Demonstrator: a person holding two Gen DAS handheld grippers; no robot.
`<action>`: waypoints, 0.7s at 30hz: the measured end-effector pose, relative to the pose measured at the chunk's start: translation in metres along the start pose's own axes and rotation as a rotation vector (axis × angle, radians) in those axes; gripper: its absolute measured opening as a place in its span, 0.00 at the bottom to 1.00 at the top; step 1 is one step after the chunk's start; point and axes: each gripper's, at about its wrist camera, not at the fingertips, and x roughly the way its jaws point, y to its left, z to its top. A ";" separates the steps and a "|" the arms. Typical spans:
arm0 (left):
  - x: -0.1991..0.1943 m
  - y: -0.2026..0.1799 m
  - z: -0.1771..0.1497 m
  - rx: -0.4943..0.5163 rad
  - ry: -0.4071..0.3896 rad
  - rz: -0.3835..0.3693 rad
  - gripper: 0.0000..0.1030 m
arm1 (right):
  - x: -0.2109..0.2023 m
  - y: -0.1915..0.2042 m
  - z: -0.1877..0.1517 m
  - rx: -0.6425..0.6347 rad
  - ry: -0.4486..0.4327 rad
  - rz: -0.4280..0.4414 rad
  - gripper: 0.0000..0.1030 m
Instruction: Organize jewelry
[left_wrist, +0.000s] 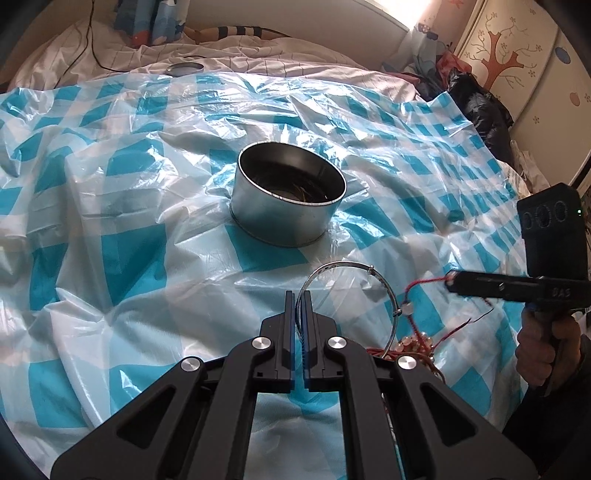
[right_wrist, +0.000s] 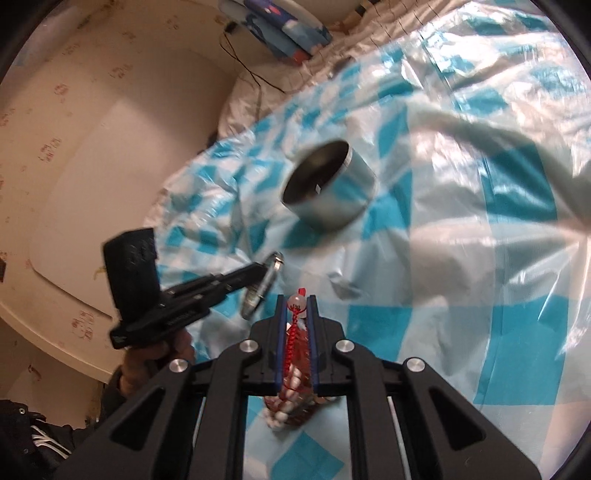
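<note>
A round metal tin (left_wrist: 288, 192) stands open on the blue-checked plastic sheet (left_wrist: 110, 221); thin jewelry lies dark inside it. My left gripper (left_wrist: 299, 295) is shut on a silver bangle (left_wrist: 384, 291), held just short of the tin. My right gripper (right_wrist: 297, 299) is shut on a red cord bracelet with pale beads (right_wrist: 293, 332); the beads hang below the fingers. In the left wrist view the right gripper (left_wrist: 452, 282) shows at right, with the red cord (left_wrist: 424, 284) trailing down. In the right wrist view the tin (right_wrist: 328, 188) lies ahead and the left gripper (right_wrist: 267, 267) holds the bangle (right_wrist: 262, 288).
The tin's lid (left_wrist: 184, 68) lies at the far edge of the sheet on the quilt. A black cable (left_wrist: 92, 48) and patterned pillow (left_wrist: 151, 22) are behind. Dark clothing (left_wrist: 480, 107) is piled at right by a decorated wardrobe (left_wrist: 517, 66).
</note>
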 end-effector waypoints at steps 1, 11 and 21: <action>-0.001 0.000 0.001 0.000 -0.004 0.001 0.02 | -0.002 0.001 0.001 -0.005 -0.014 0.008 0.11; -0.014 -0.007 0.015 0.009 -0.058 0.030 0.02 | -0.016 0.016 0.019 -0.014 -0.152 0.039 0.11; -0.012 -0.010 0.047 0.031 -0.098 0.103 0.02 | 0.004 0.041 0.054 -0.091 -0.244 0.012 0.11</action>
